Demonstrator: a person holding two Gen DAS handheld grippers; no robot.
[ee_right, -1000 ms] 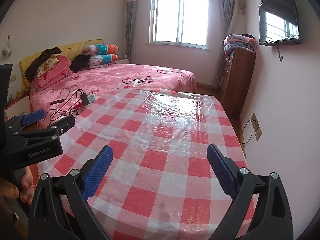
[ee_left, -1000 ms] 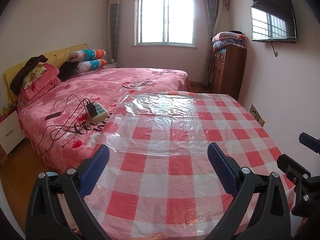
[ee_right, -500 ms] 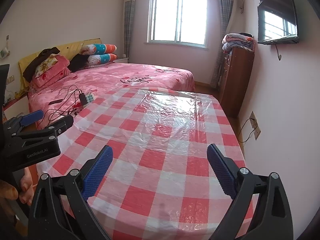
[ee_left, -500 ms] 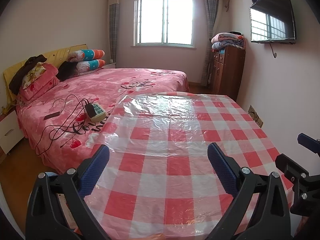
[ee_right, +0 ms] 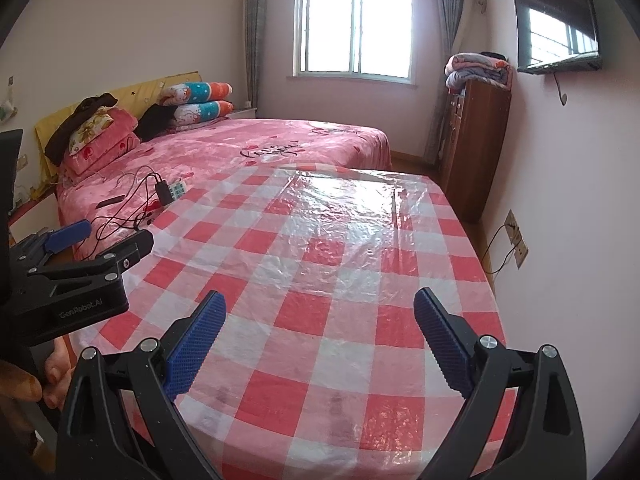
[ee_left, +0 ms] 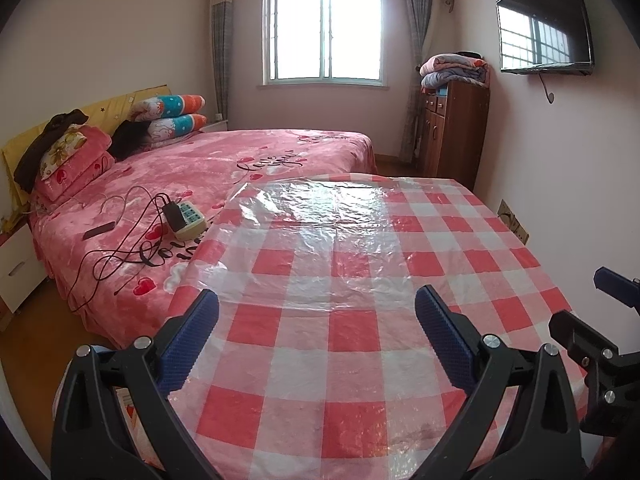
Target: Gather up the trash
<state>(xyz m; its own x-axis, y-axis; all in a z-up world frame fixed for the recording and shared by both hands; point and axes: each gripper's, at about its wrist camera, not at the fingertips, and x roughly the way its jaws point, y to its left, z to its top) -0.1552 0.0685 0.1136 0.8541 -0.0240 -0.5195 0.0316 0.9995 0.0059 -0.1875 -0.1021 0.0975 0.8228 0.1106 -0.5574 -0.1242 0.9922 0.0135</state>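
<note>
A table with a red-and-white checked cloth under clear plastic (ee_left: 340, 264) fills the middle of both views (ee_right: 340, 264). No trash shows on it. My left gripper (ee_left: 316, 316) is open and empty above the table's near edge. My right gripper (ee_right: 320, 320) is open and empty beside it, also above the near edge. The left gripper's body shows at the left of the right wrist view (ee_right: 80, 276), and the right gripper's body at the right of the left wrist view (ee_left: 592, 344).
A pink bed (ee_left: 224, 168) stands left of the table, with a power strip (ee_left: 188, 220), black cables and a phone (ee_left: 99, 231) on it. A brown cabinet (ee_left: 452, 128) with folded blankets stands by the right wall, under a wall TV (ee_left: 544, 28). A wall socket (ee_right: 514, 236) is at the right.
Both grippers have shifted only slightly; the view sits a little lower and closer to the table's near edge. Both stay open and empty.
</note>
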